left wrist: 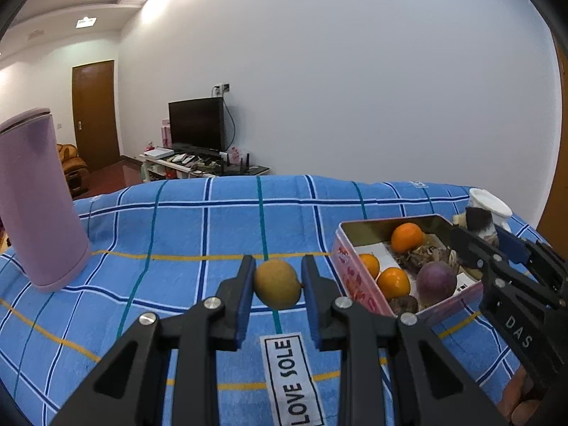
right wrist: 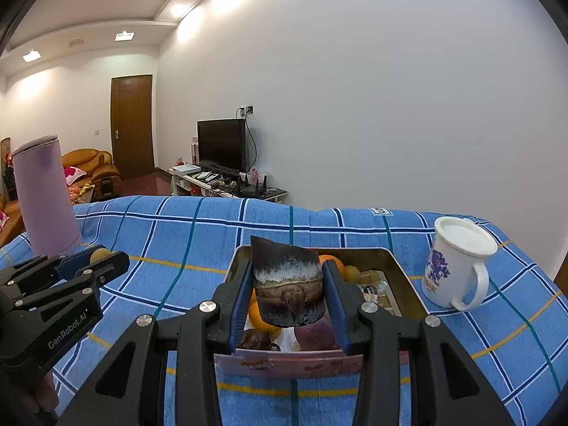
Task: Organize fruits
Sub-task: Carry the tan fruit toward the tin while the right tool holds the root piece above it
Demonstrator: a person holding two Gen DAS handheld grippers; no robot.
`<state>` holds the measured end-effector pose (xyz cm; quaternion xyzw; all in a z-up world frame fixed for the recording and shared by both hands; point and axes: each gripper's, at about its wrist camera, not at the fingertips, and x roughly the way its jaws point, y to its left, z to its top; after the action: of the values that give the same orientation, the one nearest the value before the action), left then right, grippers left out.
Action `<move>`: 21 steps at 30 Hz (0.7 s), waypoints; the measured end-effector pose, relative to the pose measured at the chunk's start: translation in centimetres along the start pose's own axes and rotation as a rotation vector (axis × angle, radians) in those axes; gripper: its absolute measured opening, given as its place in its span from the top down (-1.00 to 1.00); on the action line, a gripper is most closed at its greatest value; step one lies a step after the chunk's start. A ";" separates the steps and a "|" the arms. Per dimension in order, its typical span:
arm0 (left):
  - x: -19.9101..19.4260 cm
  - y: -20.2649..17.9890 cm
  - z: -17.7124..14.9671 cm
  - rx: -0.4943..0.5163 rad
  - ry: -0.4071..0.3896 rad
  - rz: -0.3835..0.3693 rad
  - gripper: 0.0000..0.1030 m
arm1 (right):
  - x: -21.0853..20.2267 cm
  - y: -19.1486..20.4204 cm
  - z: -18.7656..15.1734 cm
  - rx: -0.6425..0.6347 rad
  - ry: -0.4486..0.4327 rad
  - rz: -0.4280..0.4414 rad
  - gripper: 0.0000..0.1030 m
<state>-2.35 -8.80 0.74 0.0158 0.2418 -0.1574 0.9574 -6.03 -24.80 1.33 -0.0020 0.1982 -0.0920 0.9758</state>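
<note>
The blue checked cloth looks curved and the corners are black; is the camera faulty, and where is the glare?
Left wrist view: fisheye lens bends the cloth lines, with dark lens rim at the corners. Right wrist view: same bending; ceiling lights bloom white on the wall, and the mug stays sharp.

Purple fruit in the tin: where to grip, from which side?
Grip the purple fruit across its round middle, coming from above. The pink tin wall and an orange crowd its sides; only the top is open. The right gripper, shut on the dark bamboo shoot, hangs over it and would need to clear first.
</note>
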 end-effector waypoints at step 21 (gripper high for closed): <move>-1.5 -2.7 -0.5 0.028 -0.001 0.039 0.46 | -1.0 -1.7 -0.6 0.006 -0.015 -0.026 0.20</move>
<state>-4.67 -10.87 1.13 0.0336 0.2388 -0.1420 0.9600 -7.43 -26.31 1.22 -0.0024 0.1906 -0.1051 0.9760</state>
